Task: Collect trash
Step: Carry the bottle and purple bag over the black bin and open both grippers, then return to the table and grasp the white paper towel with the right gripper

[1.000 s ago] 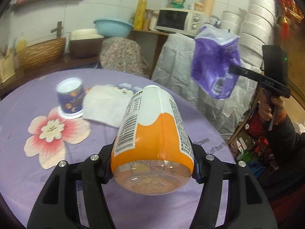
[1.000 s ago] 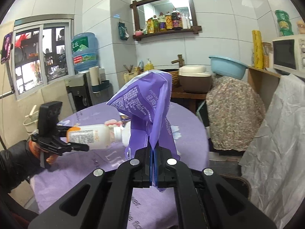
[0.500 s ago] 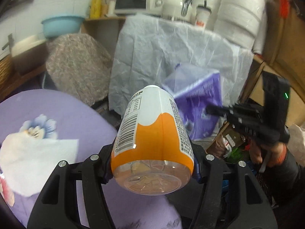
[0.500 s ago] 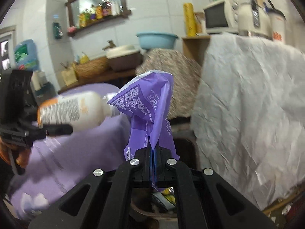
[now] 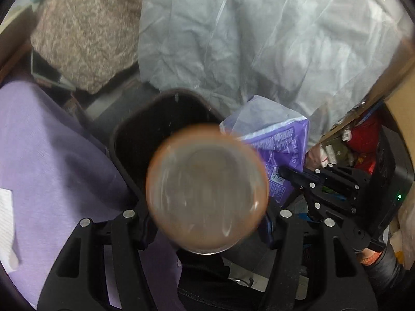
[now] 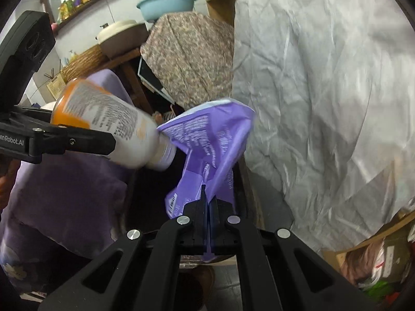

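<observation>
My left gripper [image 5: 207, 217] is shut on an orange-and-white plastic bottle [image 5: 207, 190], tipped neck-down over a dark trash bin [image 5: 145, 129]. The same bottle [image 6: 111, 127] shows in the right wrist view, held by the left gripper [image 6: 77, 140] with its neck over the bin [image 6: 145, 199]. My right gripper [image 6: 208, 207] is shut on a crumpled purple wrapper [image 6: 210, 142], held above the bin's right side. In the left wrist view the wrapper [image 5: 280, 140] and right gripper [image 5: 288, 175] are just right of the bottle.
The purple tablecloth [image 5: 46, 155] edge lies left of the bin, with a white tissue [image 5: 5, 207] on it. A grey plastic sheet [image 5: 259, 39] hangs behind the bin. A flowered cloth cover [image 5: 85, 31] is at back left. Clutter [image 5: 360, 140] sits at right.
Both grippers moved from over the table down to the trash bin. The bottle has tipped from level to neck-down. The wrapper has dropped low, beside the bottle's neck.
</observation>
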